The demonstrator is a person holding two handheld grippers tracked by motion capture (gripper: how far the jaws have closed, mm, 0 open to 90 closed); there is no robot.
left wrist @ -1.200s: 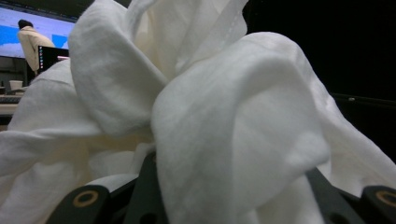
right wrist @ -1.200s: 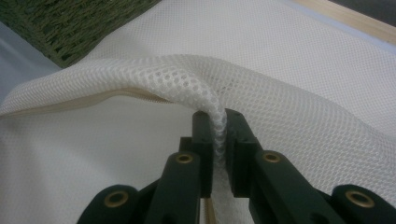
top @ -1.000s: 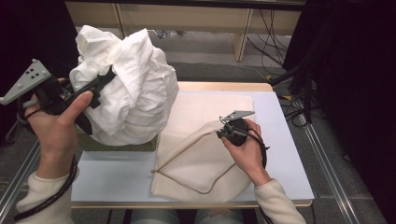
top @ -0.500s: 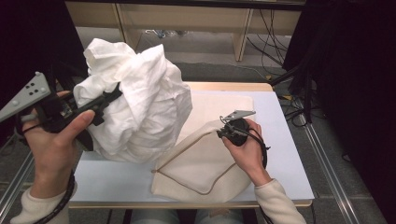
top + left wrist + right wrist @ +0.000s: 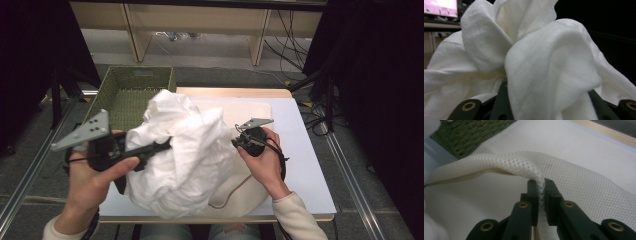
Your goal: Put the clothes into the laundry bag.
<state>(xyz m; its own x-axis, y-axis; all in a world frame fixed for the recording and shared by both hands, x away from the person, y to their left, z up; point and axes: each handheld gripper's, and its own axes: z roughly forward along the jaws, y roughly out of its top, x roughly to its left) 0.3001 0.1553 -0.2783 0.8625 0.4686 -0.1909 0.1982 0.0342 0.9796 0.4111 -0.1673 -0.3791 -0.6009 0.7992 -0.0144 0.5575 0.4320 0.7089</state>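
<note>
A big crumpled white cloth point(image 5: 187, 150) hangs bunched from my left gripper point(image 5: 162, 146), which is shut on it. The bundle sits low over the left part of a cream mesh bag point(image 5: 252, 114) that lies on the table. In the left gripper view the white cloth point(image 5: 544, 57) bulges up between the two jaws of my left gripper point(image 5: 549, 106). My right gripper point(image 5: 239, 142) pinches the bag's raised edge near its opening. In the right gripper view the right gripper point(image 5: 541, 192) is shut on a fold of the mesh bag point(image 5: 579, 167), lifting it off the lower layer.
A green woven basket point(image 5: 131, 85) stands at the table's back left, also the basket point(image 5: 466, 135) in the right gripper view. The pale table top point(image 5: 307, 155) is bare on the right. Metal rails run along both sides of the table.
My left gripper has carried the white cloth down and to the right, off the basket and over the bag. The basket is now uncovered. My right gripper has stayed in place on the bag's edge.
</note>
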